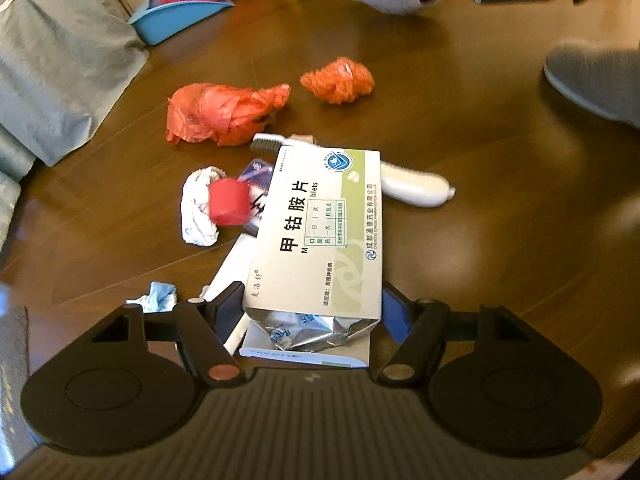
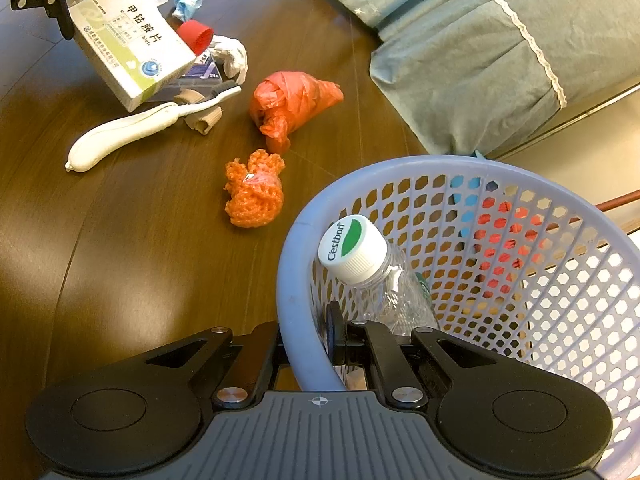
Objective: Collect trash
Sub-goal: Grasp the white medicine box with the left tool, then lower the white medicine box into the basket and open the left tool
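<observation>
Clear plastic bottle (image 2: 384, 284) in lavender basket (image 2: 292, 280)

Home room, wood floor (image 2: 140, 280), bed skirt (image 2: 480, 60), dustpan (image 1: 176, 20), laundry-style basket (image 2: 580, 280)

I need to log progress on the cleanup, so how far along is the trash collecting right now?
Early. Done: one plastic bottle lies in the basket, whose rim the right gripper clamps. In hand: the left gripper holds the medicine box lifted above the pile. Left on the floor: the red bag, orange netting, toothbrush, red cap, white tissue and blue scrap.
</observation>
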Demonstrator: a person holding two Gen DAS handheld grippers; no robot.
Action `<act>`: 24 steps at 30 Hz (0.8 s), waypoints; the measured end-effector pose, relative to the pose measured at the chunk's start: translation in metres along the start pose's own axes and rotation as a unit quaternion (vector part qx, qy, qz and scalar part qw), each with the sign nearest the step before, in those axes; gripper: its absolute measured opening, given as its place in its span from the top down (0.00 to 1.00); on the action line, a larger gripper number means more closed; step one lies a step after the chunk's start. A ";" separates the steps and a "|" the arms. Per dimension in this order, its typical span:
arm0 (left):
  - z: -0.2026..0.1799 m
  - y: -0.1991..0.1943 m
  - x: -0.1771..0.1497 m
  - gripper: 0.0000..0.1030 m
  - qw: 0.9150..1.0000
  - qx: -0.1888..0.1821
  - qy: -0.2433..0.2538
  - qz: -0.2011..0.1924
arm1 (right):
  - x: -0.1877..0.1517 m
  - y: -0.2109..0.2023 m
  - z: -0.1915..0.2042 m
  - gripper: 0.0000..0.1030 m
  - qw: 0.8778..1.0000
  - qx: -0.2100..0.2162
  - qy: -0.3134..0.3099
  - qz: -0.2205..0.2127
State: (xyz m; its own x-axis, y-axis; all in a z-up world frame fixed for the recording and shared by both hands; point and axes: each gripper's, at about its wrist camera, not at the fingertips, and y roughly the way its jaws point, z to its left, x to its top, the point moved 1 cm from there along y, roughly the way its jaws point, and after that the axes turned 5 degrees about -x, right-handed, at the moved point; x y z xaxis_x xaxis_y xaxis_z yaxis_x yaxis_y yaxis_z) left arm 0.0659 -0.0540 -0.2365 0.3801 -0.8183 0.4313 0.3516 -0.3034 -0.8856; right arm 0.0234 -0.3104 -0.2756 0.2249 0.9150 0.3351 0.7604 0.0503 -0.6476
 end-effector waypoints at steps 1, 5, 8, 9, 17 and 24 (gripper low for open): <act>-0.002 -0.002 0.001 0.35 1.000 0.000 0.000 -0.001 | 0.000 0.000 0.000 0.98 1.000 0.000 0.000 0.000; -0.007 -0.011 0.006 0.35 1.000 0.007 0.019 0.003 | 0.000 0.000 0.000 0.98 1.000 0.000 0.000 0.000; -0.006 -0.021 0.010 0.35 1.000 0.018 0.021 0.000 | 0.000 0.000 0.000 0.98 1.000 0.000 0.000 0.000; -0.005 -0.024 0.012 0.35 1.000 0.020 0.021 0.000 | 0.000 0.000 0.000 0.98 1.000 0.000 0.000 0.000; 0.002 -0.038 0.037 0.35 0.999 0.043 0.011 0.013 | 0.000 0.000 -0.001 0.98 1.000 0.000 0.001 0.000; 0.012 -0.044 0.064 0.35 0.998 0.065 -0.001 0.017 | 0.000 0.000 -0.001 0.98 1.000 0.001 0.002 0.000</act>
State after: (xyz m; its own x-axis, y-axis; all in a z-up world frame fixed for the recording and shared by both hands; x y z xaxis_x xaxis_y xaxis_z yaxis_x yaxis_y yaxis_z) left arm 0.0851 -0.0870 -0.1678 0.3955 -0.8263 0.4010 0.4454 -0.2093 -0.8705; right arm 0.0242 -0.3107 -0.2753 0.2281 0.9131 0.3380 0.7595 0.0503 -0.6486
